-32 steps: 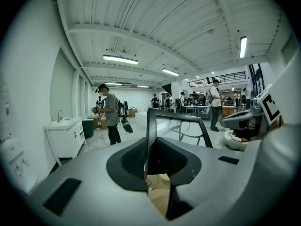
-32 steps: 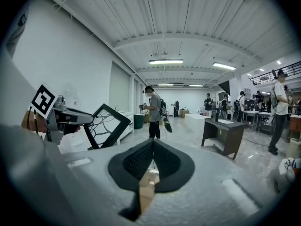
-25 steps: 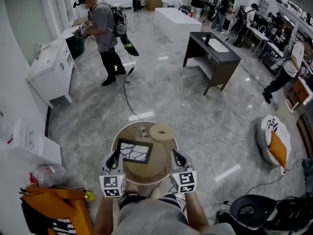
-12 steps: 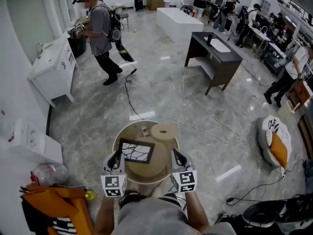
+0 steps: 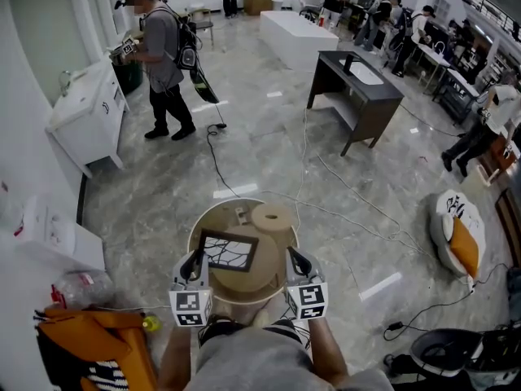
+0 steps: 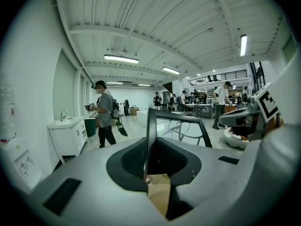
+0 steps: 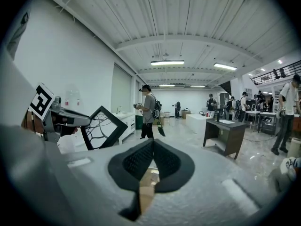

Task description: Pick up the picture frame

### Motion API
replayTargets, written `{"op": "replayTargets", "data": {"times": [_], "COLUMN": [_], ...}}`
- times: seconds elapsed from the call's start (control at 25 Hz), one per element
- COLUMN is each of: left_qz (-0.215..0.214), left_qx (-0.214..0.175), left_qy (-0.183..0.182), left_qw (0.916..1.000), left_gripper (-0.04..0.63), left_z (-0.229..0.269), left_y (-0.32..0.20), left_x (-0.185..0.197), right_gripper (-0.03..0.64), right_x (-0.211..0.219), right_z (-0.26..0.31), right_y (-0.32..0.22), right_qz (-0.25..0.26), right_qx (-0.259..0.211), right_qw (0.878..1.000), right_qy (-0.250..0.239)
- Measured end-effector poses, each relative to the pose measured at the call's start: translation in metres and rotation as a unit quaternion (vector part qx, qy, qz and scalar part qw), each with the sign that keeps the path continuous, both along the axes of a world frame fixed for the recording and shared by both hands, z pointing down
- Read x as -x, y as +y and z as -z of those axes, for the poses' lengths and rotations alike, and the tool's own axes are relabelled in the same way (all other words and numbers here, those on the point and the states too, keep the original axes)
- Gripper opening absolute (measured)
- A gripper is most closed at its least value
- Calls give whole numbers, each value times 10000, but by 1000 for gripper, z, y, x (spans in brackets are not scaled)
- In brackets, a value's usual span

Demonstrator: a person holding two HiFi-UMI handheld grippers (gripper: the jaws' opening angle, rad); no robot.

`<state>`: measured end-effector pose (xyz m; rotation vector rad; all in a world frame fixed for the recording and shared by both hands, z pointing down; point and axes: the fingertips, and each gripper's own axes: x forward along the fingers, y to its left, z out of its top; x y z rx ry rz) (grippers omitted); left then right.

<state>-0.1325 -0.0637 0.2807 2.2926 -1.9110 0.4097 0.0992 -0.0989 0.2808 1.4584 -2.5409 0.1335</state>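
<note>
1. My left gripper (image 6: 153,163) is clamped on one edge of the picture frame (image 6: 151,134). The frame's black edge stands upright between the pads.
2. My right gripper (image 7: 151,154) is clenched on nothing, with its pads pressed together. It sits beside the left one and apart from the frame.
3. The frame is held tilted over the left part of the round wooden table (image 5: 262,274), just ahead of both grippers.
4. Past the frame, a tan roll (image 5: 271,218) lies on the tabletop with a small object (image 5: 241,215) beside it, too small to make out.
5. Cables (image 5: 213,165) trail across the glossy grey floor beyond the table.
6. Farther off, a dark sink stand (image 5: 355,90) is at the right. A person with a backpack (image 5: 163,51) stands by a white cabinet (image 5: 85,119) at the left.
</note>
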Motion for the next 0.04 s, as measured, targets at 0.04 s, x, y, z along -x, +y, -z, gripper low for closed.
{"op": "replayTargets", "data": {"times": [0.04], "left_qz": [-4], "left_qx": [8], "left_qy": [2], "left_qw": [10000], "left_gripper": [78], "left_z": [-1], "left_y": [0], "left_x": [0], "right_gripper": [-2], "right_x": [1], "right_z": [0], "right_y": [0], "right_qz": [3], "right_qx": [-1], "right_qw": [10000], "right_qy": [4]}}
